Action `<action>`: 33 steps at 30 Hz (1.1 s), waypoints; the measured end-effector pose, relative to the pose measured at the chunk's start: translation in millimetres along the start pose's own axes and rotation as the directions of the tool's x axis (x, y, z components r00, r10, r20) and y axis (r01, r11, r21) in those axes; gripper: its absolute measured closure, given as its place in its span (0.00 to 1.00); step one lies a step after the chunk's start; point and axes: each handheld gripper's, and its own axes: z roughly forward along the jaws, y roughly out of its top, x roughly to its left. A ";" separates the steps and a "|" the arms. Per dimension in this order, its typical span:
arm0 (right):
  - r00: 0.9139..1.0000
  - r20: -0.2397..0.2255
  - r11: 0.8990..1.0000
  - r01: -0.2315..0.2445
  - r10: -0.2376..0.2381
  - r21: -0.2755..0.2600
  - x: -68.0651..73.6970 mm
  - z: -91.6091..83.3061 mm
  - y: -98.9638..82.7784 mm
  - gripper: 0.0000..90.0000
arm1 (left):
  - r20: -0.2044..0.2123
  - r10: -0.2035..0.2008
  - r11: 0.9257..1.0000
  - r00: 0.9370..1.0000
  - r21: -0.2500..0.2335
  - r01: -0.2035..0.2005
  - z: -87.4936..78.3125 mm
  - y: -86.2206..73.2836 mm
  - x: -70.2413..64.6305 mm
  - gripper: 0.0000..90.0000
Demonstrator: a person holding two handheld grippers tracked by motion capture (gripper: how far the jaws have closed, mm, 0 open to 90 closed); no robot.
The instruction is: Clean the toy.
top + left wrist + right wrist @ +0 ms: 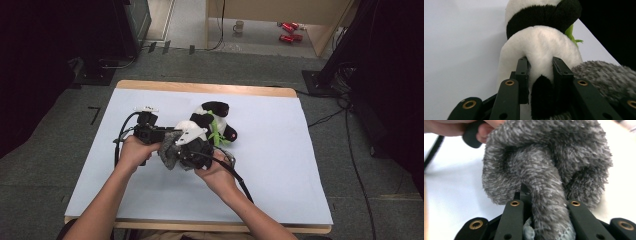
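my left gripper [540, 68] pinches the panda plush [541, 47] mid-bench | my right gripper [542, 202] clamps the grey fuzzy cloth [549, 162] | cloth hangs just toward my near edge from the panda, touching it; right is nearer

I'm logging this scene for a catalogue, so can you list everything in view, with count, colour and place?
panda toy: one, black and white with green trim, middle of the table
fuzzy cloth: one, grey, beside the panda toy near the person
table: one, pale top with a wooden edge, centre of the high view
mug: one, pale, on the floor beyond the table
red things: two or so, on the floor right of the mug, too small to name
left gripper: one, black, shut on the panda toy
right gripper: one, black, shut on the fuzzy cloth
hands: two, each holding a gripper, near side of the table
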 end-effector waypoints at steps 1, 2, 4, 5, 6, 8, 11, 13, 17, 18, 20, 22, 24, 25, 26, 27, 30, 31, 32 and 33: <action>1.000 0.006 1.000 0.007 -0.007 -0.011 0.2 3.6 -2.1 0.86 | 0.000 -0.001 1.000 1.000 0.000 0.001 0.2 -0.2 -0.1 0.78; 1.000 0.009 1.000 0.008 -0.007 -0.008 0.9 6.4 -3.5 0.88 | 0.001 0.001 1.000 1.000 0.002 -0.001 0.3 -0.4 -0.4 0.78; 1.000 0.010 1.000 0.010 -0.010 -0.001 2.0 15.2 -8.2 0.89 | -0.002 0.015 1.000 1.000 0.009 -0.015 1.2 -0.7 -2.2 0.78; 1.000 -0.007 1.000 -0.010 0.010 0.009 0.9 21.1 -11.0 0.90 | -0.007 0.023 1.000 1.000 0.011 -0.023 1.4 -0.8 -3.1 0.78; 1.000 -0.015 1.000 -0.021 0.022 0.009 0.6 25.0 -13.2 0.90 | -0.012 0.025 1.000 1.000 0.013 -0.025 1.6 -0.9 -3.6 0.78; 0.999 -0.027 1.000 -0.031 0.031 0.005 0.0 31.2 -16.1 0.90 | -0.014 0.024 1.000 1.000 0.015 -0.024 1.4 -1.0 -2.9 0.78; 0.999 -0.021 0.999 -0.039 0.039 0.007 3.6 38.5 -19.2 0.90 | -0.008 0.004 1.000 1.000 0.016 -0.004 0.5 -1.5 0.7 0.78; 0.999 -0.019 0.999 -0.037 0.038 0.021 6.8 43.9 -22.5 0.90 | -0.004 -0.001 1.000 1.000 0.017 0.001 0.3 -1.4 1.7 0.78; 0.999 -0.035 0.992 -0.032 0.036 0.119 9.3 56.9 -33.1 0.90 | -0.001 0.004 1.000 1.000 0.013 -0.004 0.0 -1.0 1.6 0.78; 0.999 -0.038 0.990 -0.027 0.033 0.139 9.2 57.9 -36.0 0.90 | 0.001 0.004 1.000 1.000 0.013 -0.004 -0.2 -0.9 1.7 0.78; 0.998 -0.048 0.985 -0.027 0.035 0.172 6.2 56.8 -43.2 0.90 | 0.003 0.004 1.000 1.000 0.010 -0.004 -0.3 -0.8 2.3 0.78; 0.995 -0.063 0.983 -0.060 0.072 0.176 0.5 52.0 -51.0 0.90 | 0.003 -0.001 1.000 1.000 0.009 0.001 -0.1 -0.3 2.7 0.78; 0.990 -0.080 0.979 -0.096 0.112 0.179 -8.3 46.5 -57.3 0.90 | 0.002 0.000 1.000 1.000 0.007 0.000 0.2 0.6 3.1 0.78; 0.989 -0.081 0.975 -0.107 0.125 0.193 -11.0 44.4 -57.9 0.90 | 0.000 0.001 1.000 1.000 0.005 -0.001 0.5 1.0 2.9 0.78; 0.989 -0.076 0.974 -0.109 0.126 0.198 -13.7 42.4 -58.4 0.90 | 0.000 0.004 1.000 1.000 0.006 -0.004 0.5 1.3 3.0 0.78; 0.989 -0.075 0.973 -0.112 0.130 0.203 -15.2 40.9 -58.8 0.90 | 0.000 0.006 1.000 1.000 0.004 -0.006 1.0 1.6 2.9 0.78; 0.990 -0.069 0.968 -0.108 0.126 0.225 -21.6 33.7 -58.5 0.90 | 0.000 0.009 1.000 1.000 -0.001 -0.009 1.3 1.6 3.9 0.78; 0.989 -0.073 0.967 -0.109 0.128 0.231 -23.0 31.8 -57.7 0.90 | -0.003 0.007 1.000 1.000 -0.002 -0.007 0.9 1.3 4.3 0.77; 0.989 -0.077 0.966 -0.107 0.128 0.234 -24.8 28.4 -56.2 0.90 | -0.004 0.003 1.000 1.000 -0.003 -0.003 0.6 1.2 4.7 0.77; 0.989 -0.071 0.965 -0.108 0.128 0.238 -25.5 25.4 -55.2 0.90 | -0.004 0.001 1.000 1.000 -0.004 -0.001 0.3 1.2 5.2 0.77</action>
